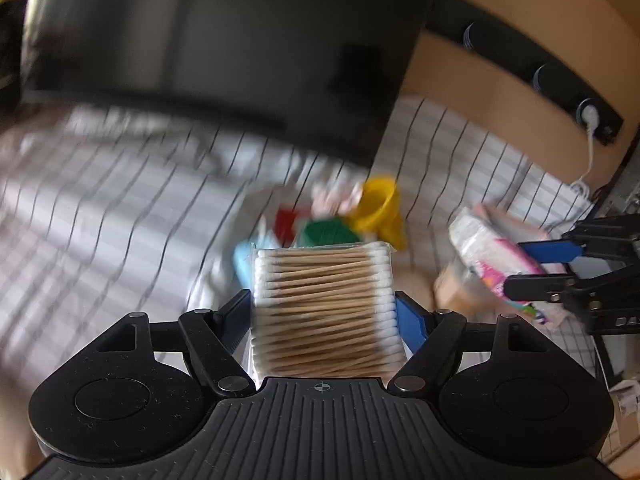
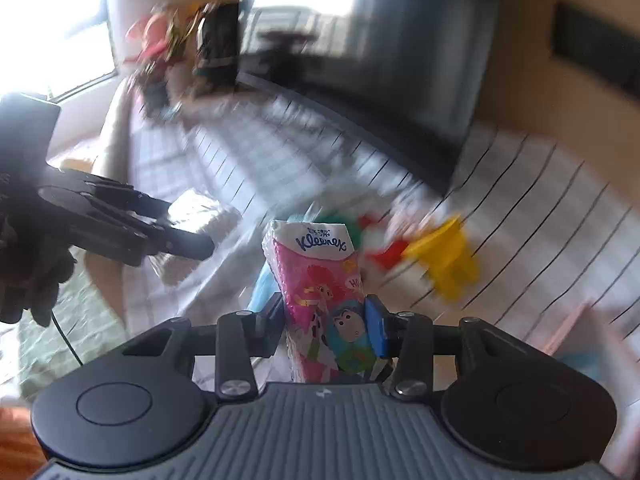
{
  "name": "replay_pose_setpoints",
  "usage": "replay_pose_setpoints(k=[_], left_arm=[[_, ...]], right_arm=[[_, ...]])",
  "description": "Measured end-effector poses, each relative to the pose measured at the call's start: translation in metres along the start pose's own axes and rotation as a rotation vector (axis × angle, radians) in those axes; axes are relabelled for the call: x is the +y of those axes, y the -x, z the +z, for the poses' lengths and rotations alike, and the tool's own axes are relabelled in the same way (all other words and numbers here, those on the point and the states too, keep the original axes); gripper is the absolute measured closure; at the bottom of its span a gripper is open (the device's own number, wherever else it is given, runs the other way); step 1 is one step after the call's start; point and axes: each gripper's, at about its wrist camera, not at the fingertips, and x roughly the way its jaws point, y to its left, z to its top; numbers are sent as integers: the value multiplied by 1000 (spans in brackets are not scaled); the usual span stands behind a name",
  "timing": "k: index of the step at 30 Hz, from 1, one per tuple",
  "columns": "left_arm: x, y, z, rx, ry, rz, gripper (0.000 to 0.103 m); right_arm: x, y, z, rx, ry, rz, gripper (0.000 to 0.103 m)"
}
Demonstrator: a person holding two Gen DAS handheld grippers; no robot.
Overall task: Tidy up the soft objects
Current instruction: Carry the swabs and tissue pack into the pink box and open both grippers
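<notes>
My left gripper [image 1: 322,302] is shut on a clear pack of wooden cotton swabs [image 1: 324,272], held above the white striped cloth [image 1: 100,208]. In the left wrist view my right gripper [image 1: 514,268] comes in from the right, clamped on a pink tissue pack [image 1: 488,248]. The right wrist view shows that right gripper [image 2: 326,314] shut on the pink Kleenex tissue pack [image 2: 316,272], which stands upright between the blue pads. My left gripper [image 2: 188,240] shows at the left there, held by a gloved hand [image 2: 28,288], with the swab pack [image 2: 200,210] blurred behind it.
A pile of small things lies on the cloth below: a yellow cup [image 1: 380,204], a green piece [image 1: 324,232], a red piece [image 1: 286,220] and something light blue [image 1: 242,260]. A large dark screen [image 1: 240,40] stands behind. A socket strip [image 1: 588,114] runs along the wall. Blurred flowers [image 2: 160,40] stand far left.
</notes>
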Motion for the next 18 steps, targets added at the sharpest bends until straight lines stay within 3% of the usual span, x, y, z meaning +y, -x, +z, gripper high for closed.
replay_pose_setpoints(k=[10,18], left_arm=[[-61,-27,86,-101,-127,-64,23],[-121,-73,110,-55,-166,-165,23]], right_arm=[[-59,67,31,-172,-103,-203,61],[-121,113,4,-243,-227,-382,61]])
